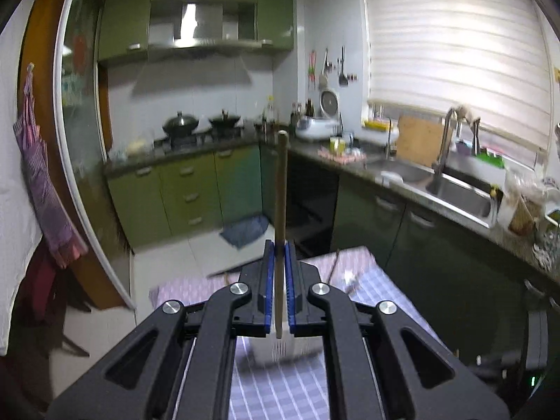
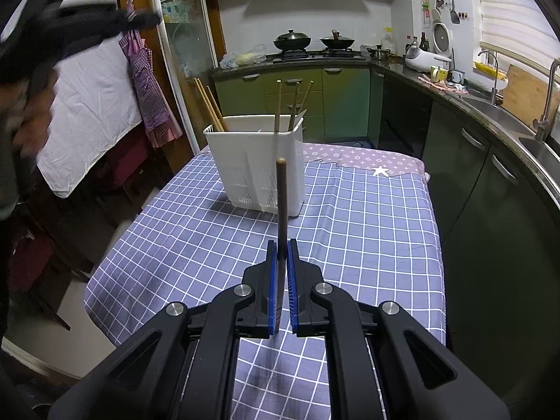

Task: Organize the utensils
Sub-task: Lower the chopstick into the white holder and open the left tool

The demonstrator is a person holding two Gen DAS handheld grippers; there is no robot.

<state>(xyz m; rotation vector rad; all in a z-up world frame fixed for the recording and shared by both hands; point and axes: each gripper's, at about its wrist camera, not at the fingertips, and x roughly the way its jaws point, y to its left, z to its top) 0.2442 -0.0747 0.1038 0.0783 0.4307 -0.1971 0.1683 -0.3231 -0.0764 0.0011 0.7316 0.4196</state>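
Both grippers were seen closed on utensils: the left gripper was clamped on a pale, slender wooden stick that rose upright between its blue pads, and the right gripper was clamped on a darker brown wooden stick held the same way. Ahead of the right gripper, a white perforated plastic utensil caddy was seen standing on the blue checked tablecloth, with several wooden sticks already leaning inside it. Below the left gripper, only a blurred part of what looked like the same caddy was visible. Each stick was held near one end, so a long length stood free above the pads. A slip or a swing within the grip was judged possible, and a stick brought down off-line could be caught on the caddy's rim or tip the light caddy over.
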